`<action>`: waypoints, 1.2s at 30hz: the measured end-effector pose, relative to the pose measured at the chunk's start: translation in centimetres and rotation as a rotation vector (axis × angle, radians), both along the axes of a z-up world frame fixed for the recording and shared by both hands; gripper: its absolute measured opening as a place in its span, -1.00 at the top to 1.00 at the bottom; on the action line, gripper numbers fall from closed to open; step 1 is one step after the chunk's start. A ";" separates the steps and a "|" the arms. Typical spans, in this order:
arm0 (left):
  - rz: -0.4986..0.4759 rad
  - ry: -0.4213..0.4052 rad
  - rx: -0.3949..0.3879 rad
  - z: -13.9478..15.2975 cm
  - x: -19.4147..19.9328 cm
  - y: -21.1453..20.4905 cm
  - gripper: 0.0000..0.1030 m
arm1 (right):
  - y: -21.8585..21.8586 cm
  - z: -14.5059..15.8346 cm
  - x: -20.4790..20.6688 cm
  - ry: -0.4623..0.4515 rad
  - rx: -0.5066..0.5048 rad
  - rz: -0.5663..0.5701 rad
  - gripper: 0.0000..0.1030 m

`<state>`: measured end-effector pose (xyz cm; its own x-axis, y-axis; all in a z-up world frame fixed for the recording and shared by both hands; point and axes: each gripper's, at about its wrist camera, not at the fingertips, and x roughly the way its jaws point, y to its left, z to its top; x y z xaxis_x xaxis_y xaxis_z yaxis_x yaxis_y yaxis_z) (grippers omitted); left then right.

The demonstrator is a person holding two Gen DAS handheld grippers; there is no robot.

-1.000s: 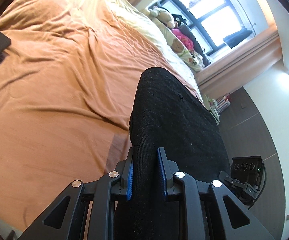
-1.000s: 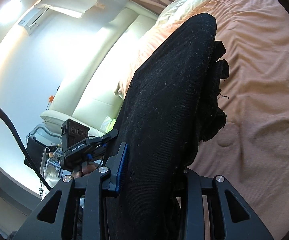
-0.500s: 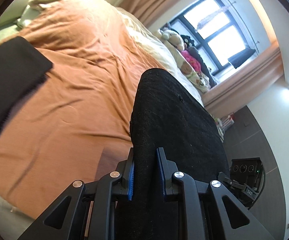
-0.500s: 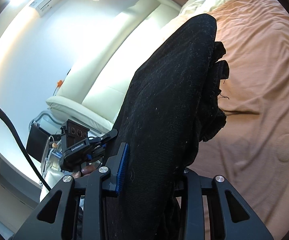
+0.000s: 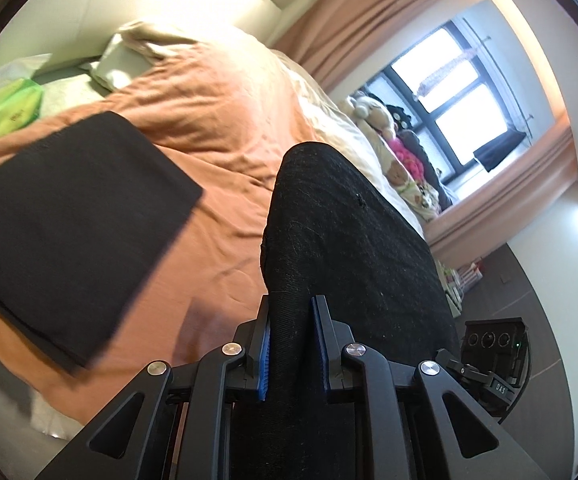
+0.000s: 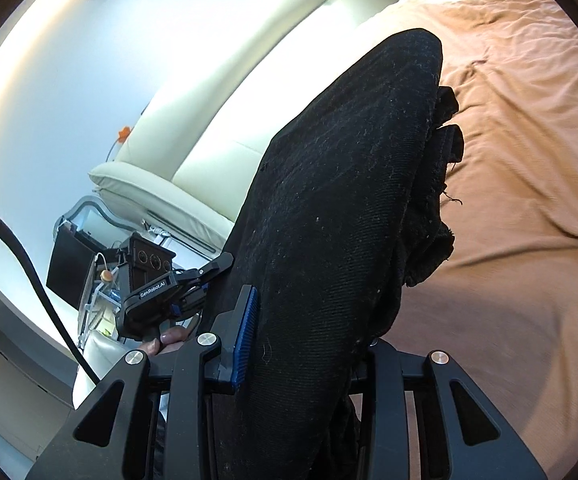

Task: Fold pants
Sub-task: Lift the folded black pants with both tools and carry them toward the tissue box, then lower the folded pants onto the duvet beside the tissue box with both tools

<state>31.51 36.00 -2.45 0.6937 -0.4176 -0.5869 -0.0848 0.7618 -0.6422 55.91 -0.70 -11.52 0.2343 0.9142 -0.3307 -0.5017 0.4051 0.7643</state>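
Note:
Black pants (image 5: pixel 341 232) hang folded between both grippers above the orange bedspread (image 5: pixel 225 128). My left gripper (image 5: pixel 292 344) is shut on one end of the pants; its blue pads clamp the fabric. My right gripper (image 6: pixel 309 344) is shut on the other end of the pants (image 6: pixel 349 200), with frayed hems bunched at the right side. A second folded black garment (image 5: pixel 61 216) lies flat on the bed at the left in the left wrist view. Each gripper shows in the other's view: the right one (image 5: pixel 493 360) and the left one (image 6: pixel 149 284).
A green tissue pack (image 5: pixel 9 108) and pillows (image 5: pixel 129 60) lie at the head of the bed. Stuffed toys (image 5: pixel 385 128) sit by the window. A cream headboard (image 6: pixel 217 136) and a bedside stand (image 6: pixel 77 256) are at the left in the right wrist view.
Both grippers have swung with the pants toward the head of the bed. The folded black garment has come well into the left wrist view. Both grips are unchanged.

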 end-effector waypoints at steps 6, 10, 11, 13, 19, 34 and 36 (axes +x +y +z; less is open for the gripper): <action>0.029 -0.004 0.042 0.5 0.8 6.1 0.64 | 4.9 -0.7 2.6 0.005 -0.008 0.047 0.42; 0.051 0.005 0.085 0.7 1.8 9.9 0.65 | 7.9 -1.1 4.3 -0.004 -0.020 0.086 0.42; 0.057 0.009 0.082 0.6 2.0 10.7 0.65 | 8.8 -1.2 4.8 -0.005 -0.026 0.097 0.42; 0.059 0.017 0.087 0.3 2.7 12.7 0.65 | 10.5 -1.4 5.9 -0.004 -0.037 0.117 0.42; 0.071 0.044 0.131 -0.5 4.4 17.8 0.65 | 14.3 -2.3 8.4 -0.006 -0.051 0.174 0.42; 0.140 0.155 0.271 -3.3 8.7 26.1 0.67 | 20.4 -7.4 12.6 0.051 -0.011 0.248 0.42; 0.158 0.160 0.278 -4.6 9.2 26.9 0.67 | 19.8 -8.5 12.7 0.054 -0.016 0.232 0.42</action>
